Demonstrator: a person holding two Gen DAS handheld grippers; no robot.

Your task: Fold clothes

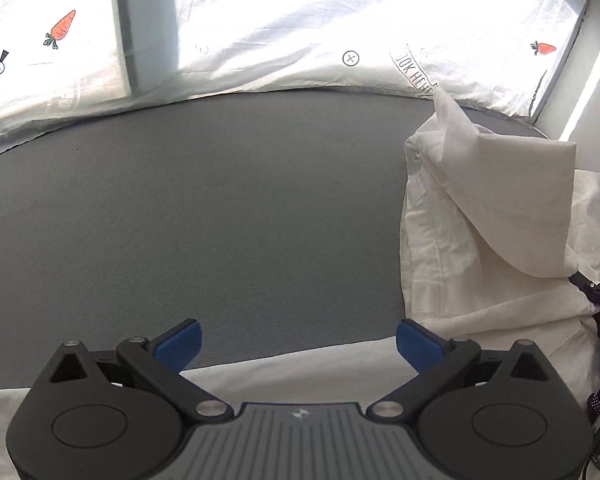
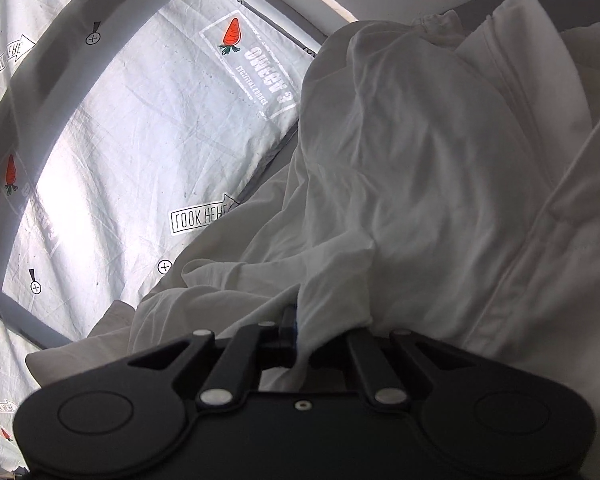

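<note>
The left gripper [image 1: 298,344] hung with its blue pads [image 1: 180,342] spread wide and nothing between them, poised over the near hem of the white garment [image 1: 480,220]. That hem ran as a pale band just under the fingers, while the bulk of the cloth lay heaped to the right, on the grey mat [image 1: 200,208]. One part of it was drawn up into a peak — a loose flap that hung down toward the right gripper [image 1: 588,286], seen there only as a dark finger at the picture's right edge.

In the right wrist view the right gripper [image 2: 328,328] had its jaws drawn together on a bunch of the garment [image 2: 420,160], the fabric rising from between the fingers and draping ahead in a tall fold. More cloth, with a stitched seam, lay off to the right.

Ahead and left of the left gripper the mat stretched bare to its far edge, where a white printed sheet [image 1: 300,20] with carrots [image 1: 62,28] and a "LOOK HERE" label [image 2: 198,216] began. A pale wall [image 1: 592,92] bounded the mat close on the right, just beyond the heap.
</note>
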